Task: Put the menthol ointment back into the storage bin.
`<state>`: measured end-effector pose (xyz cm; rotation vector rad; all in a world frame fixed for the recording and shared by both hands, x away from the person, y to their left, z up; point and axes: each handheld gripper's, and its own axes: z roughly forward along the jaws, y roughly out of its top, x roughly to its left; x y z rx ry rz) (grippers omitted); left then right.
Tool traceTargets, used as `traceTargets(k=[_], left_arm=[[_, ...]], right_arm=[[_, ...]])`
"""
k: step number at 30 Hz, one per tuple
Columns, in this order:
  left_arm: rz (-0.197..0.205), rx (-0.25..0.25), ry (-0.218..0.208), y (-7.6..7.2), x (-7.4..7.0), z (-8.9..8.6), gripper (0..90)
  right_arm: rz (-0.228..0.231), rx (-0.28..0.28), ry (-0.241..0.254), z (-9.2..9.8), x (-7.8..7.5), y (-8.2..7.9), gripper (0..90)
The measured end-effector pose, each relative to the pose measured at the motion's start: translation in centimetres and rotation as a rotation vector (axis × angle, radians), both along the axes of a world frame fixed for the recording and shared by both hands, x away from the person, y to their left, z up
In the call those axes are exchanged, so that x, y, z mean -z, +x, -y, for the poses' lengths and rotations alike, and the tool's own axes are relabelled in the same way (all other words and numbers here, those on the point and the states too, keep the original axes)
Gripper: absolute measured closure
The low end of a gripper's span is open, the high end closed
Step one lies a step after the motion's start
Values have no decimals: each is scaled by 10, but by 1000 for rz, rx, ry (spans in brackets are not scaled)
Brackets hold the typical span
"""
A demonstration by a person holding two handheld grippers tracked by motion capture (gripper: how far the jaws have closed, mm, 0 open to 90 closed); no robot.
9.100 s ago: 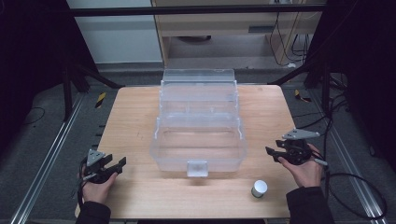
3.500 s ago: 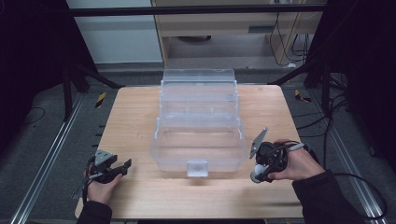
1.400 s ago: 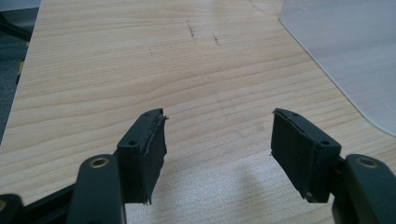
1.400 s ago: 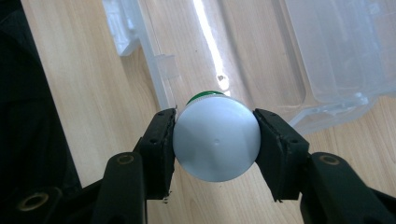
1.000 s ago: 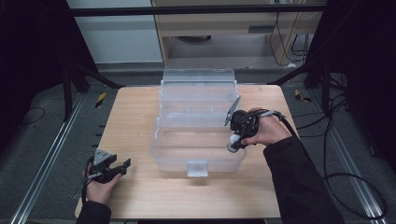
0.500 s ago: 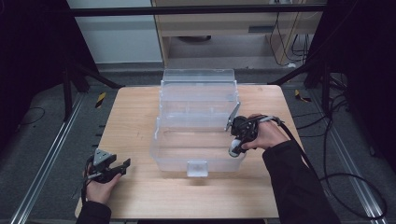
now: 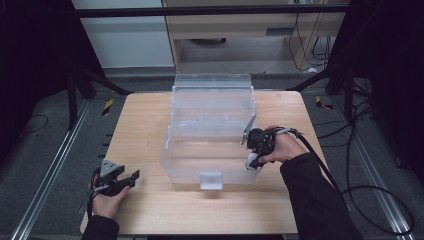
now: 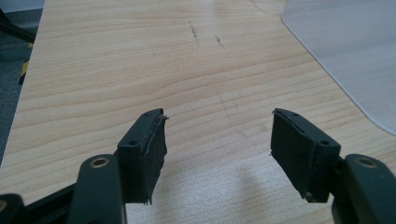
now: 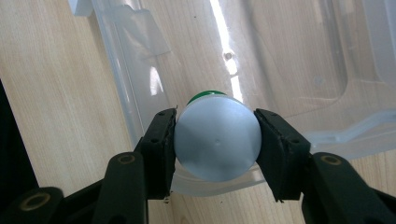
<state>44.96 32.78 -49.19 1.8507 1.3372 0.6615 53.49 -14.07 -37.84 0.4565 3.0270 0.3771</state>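
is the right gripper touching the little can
Touching. In the right gripper view, both jaws of the right gripper press against the sides of the can, with no gap, above the clear box.

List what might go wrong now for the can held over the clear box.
1. The right gripper pinches the small can by its round, smooth sides, so it might slip or twist out.
2. The can hangs right over the clear box's rim; let go here, it may strike the wall and tip outside.
3. The left gripper sits apart, open, so nothing steadies the box.

The bin (image 7: 210, 135) sits mid-table (image 7: 145, 120), left tool (image 7: 131, 176) at its front-left.
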Motion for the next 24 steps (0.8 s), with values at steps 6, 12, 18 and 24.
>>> traceTargets(k=[6,12,18,24], left_arm=[[0,-1,0,0,0,0,352],[-1,0,3,0,0,0,352],[0,0,3,0,0,-1,353],[-1,0,4,0,0,-1,353]], right_arm=[[-9,0,-8,0,6,1,505],[-17,-4,-12,1,11,2,505],[-18,-5,-20,0,13,2,504],[-23,-10,-24,0,16,2,504]])
